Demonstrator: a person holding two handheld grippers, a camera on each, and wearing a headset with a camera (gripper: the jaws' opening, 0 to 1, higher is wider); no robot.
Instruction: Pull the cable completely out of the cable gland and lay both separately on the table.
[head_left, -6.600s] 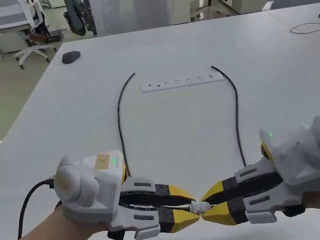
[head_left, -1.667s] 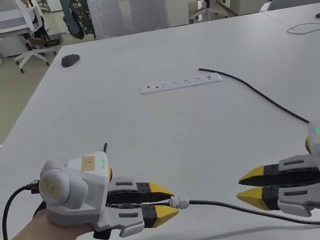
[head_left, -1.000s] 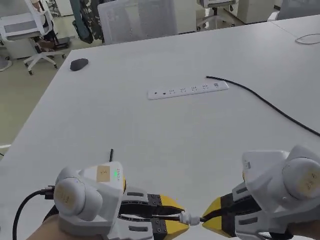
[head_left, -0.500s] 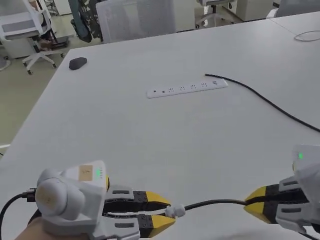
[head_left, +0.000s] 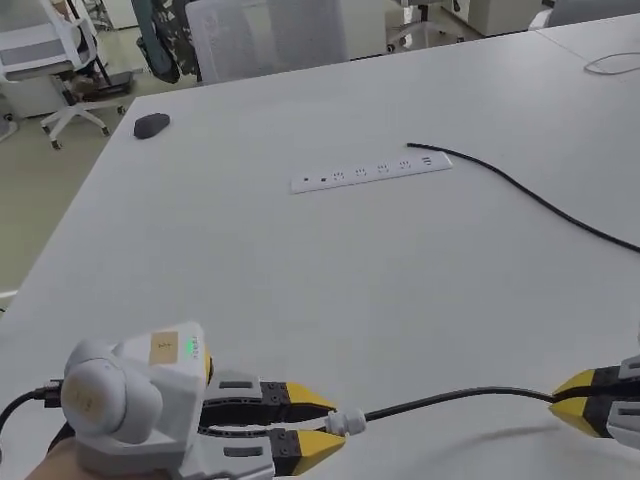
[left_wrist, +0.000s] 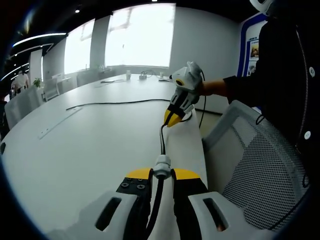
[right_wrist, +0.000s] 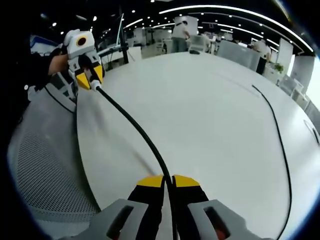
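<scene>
Left gripper (head_left: 322, 424) clamps the white cable gland (head_left: 346, 420) near the tabletop's (head_left: 300, 280) front edge, and the right gripper (head_left: 562, 404) pinches the black cable (head_left: 450, 400) stretched between the two.

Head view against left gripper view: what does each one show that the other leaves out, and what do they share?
Head view: the floor beside the table and a green lamp on the left gripper. Left gripper view: bright windows, a mesh chair back and the hand holding the right gripper. Both: the cable gland in the left gripper, and the cable running to the right gripper.
</scene>
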